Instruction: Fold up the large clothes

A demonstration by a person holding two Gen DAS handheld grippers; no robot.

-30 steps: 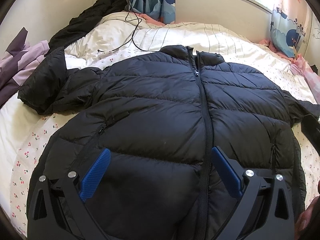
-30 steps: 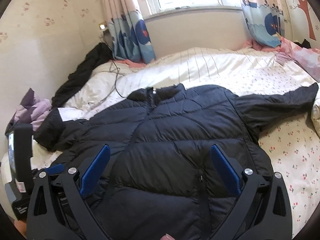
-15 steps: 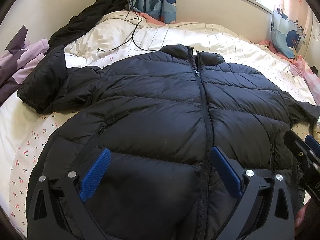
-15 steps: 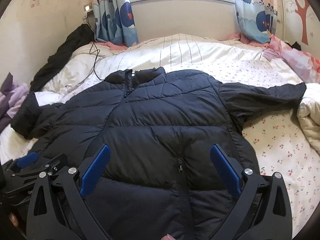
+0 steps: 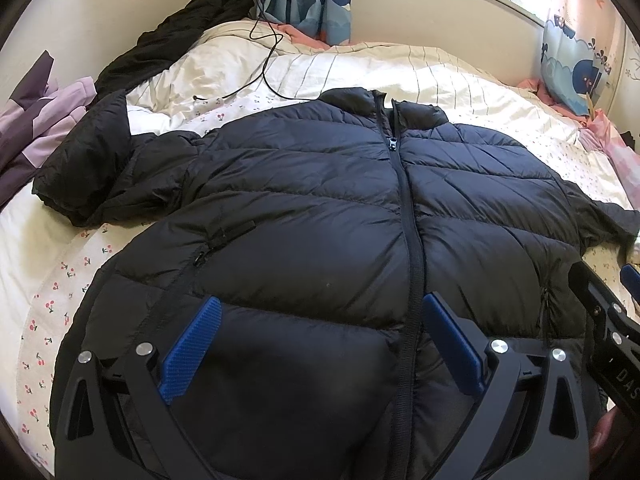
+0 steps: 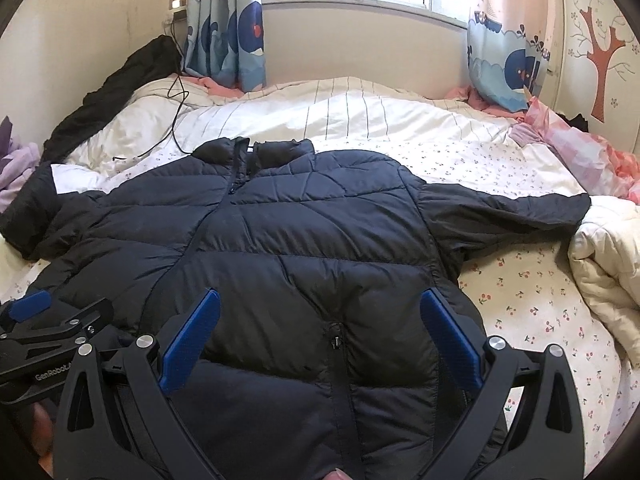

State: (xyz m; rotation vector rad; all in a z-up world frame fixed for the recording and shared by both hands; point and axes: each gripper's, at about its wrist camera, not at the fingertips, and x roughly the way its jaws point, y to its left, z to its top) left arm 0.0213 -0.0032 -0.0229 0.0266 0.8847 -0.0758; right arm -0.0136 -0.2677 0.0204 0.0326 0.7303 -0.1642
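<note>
The bed [image 6: 400,128] fills the room in front of me, with a white striped cover at the far side and a sheet with little cherries [image 6: 532,304] near me. On it lies the big black puffy jacket [image 5: 320,208], front up and zipped shut, with its collar pointing to the far wall. One sleeve [image 6: 504,212] lies out straight to the right. The other sleeve [image 5: 88,168] is bunched up on the left. A cream blanket [image 6: 608,264] is heaped at the right edge. A dark coat [image 6: 116,92] and a thin black cable [image 5: 264,40] lie at the far left corner, near the blue curtains [image 6: 224,20].

My left tool [image 5: 320,344] hangs over the near bottom part of the jacket, just left of the zip [image 5: 408,216]. Its blue fingers [image 5: 192,348] are spread wide and hold nothing. My right tool [image 6: 320,340] hangs over the near right part of the jacket, by a small pocket zip [image 6: 335,336]. It is wide open too, with nothing in it.
</note>
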